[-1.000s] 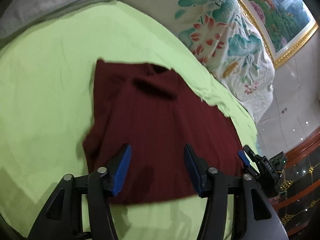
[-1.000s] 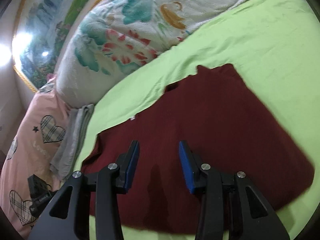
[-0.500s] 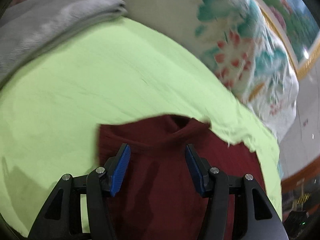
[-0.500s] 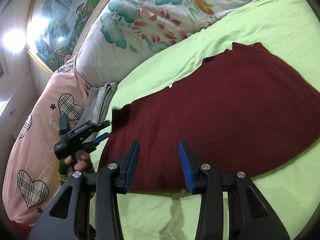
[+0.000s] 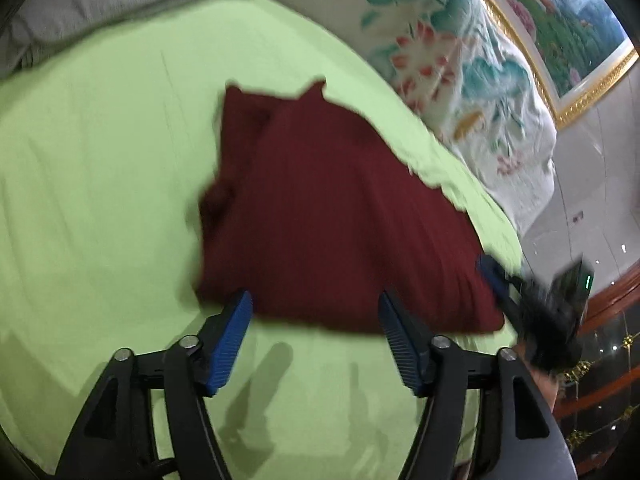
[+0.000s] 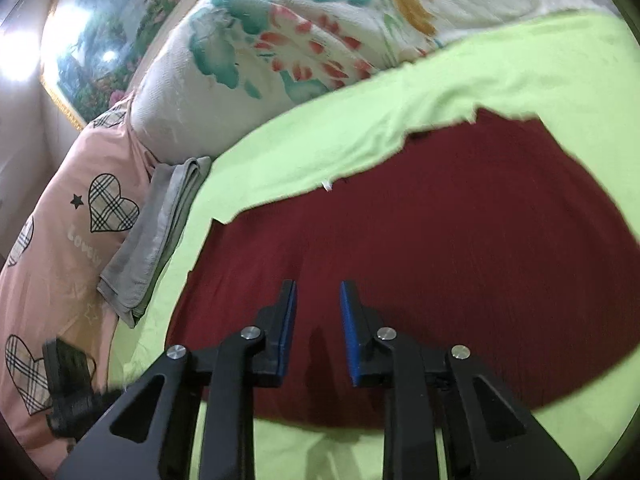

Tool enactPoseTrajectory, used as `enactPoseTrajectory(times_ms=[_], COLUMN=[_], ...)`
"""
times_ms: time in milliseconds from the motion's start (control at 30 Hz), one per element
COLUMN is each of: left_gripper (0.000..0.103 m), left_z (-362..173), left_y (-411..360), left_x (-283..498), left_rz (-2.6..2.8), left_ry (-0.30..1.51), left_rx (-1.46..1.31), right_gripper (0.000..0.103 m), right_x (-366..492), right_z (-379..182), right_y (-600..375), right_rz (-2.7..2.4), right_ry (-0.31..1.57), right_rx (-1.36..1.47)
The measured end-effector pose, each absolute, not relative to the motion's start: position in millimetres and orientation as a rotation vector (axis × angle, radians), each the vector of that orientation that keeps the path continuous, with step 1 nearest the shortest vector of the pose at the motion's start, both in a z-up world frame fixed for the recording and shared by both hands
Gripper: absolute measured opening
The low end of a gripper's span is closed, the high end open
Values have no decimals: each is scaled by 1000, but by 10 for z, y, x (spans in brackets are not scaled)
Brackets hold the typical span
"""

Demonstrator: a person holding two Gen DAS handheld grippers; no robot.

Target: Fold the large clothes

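Observation:
A dark red knit garment [image 5: 340, 224] lies folded flat on the light green bedsheet [image 5: 100, 200]; it also shows in the right wrist view [image 6: 440, 248]. My left gripper [image 5: 316, 312] is open and empty, hovering over the garment's near edge. My right gripper [image 6: 318, 304] is partly open and empty, its blue pads [image 6: 288, 320] above the garment's near part. The right gripper also shows, blurred, at the garment's right corner in the left wrist view [image 5: 504, 280].
A folded grey cloth [image 6: 156, 236] lies at the sheet's edge beside a pink heart-print pillow [image 6: 60, 240]. A floral quilt [image 6: 300, 40] is piled behind the garment. A gold-framed painting [image 5: 560, 20] hangs beyond.
My left gripper pulled back from over the collar to the garment's near edge. My right gripper moved forward over the garment and its jaws narrowed.

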State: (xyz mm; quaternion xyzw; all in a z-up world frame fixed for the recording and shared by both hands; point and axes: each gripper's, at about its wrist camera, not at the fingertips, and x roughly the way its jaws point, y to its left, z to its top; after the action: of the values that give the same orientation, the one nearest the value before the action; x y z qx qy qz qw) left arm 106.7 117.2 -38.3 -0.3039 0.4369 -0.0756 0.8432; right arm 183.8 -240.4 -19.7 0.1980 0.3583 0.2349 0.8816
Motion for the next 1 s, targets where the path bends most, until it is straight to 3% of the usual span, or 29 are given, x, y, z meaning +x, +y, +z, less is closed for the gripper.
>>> enactPoseTrajectory(times_ms=[167,233,567,1000], left_gripper=[71,77,83,75], left_z=[-654,-656,-674,-634], left_y=[1015,1024,1097,1174], left_x=[982,993,1352,1559], left_rz=[-159,-153,-50,0], left_ry=[973,945,881,865], left_rx=[-704,-736,-835,-836], right_gripper=[22,22,18,15], right_x=[1970,2007,2125,2134], right_z=[-92,-141,-770,-572], right_y=[-2219,-2159,-2001,-2020], right_rz=[523,529,517,534], right_ry=[744,769,924,863], right_rx=[339,326,312,366])
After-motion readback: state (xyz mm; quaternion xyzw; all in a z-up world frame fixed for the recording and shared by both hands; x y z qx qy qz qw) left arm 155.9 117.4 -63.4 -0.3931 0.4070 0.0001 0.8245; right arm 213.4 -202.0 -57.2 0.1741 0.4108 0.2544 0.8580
